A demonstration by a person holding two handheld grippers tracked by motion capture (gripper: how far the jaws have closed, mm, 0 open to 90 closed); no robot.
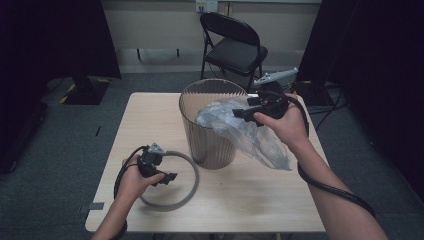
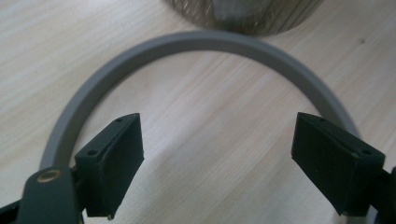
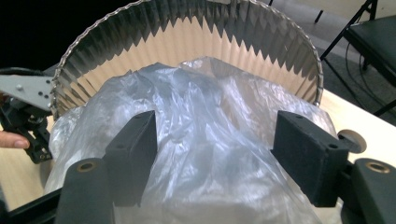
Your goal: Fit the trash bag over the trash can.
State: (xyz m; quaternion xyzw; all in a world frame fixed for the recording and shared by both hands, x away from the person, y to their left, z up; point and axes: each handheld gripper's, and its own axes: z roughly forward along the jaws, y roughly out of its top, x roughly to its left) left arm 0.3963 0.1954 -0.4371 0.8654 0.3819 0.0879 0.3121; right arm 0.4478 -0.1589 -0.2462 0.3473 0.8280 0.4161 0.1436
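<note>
While the clear plastic bag (image 1: 240, 131) drapes over the ribbed bin's (image 1: 207, 135) right rim, the right gripper (image 1: 248, 111) hovers jaws apart around it; left gripper (image 1: 167, 178), jaws wide, empty, above the grey ring (image 1: 192, 187) on the worktop (image 1: 260, 200).

Clear plastic bag (image 3: 205, 140) & grey ring (image 2: 196, 46), w/ ribbed bin (image 1: 210, 127).
Bag: crumpled, draped over bin rim, bulging between right fingers (image 3: 135, 154). Ring: flat on table, arcing beyond left fingers (image 2: 114, 161), just before upright bin.
</note>
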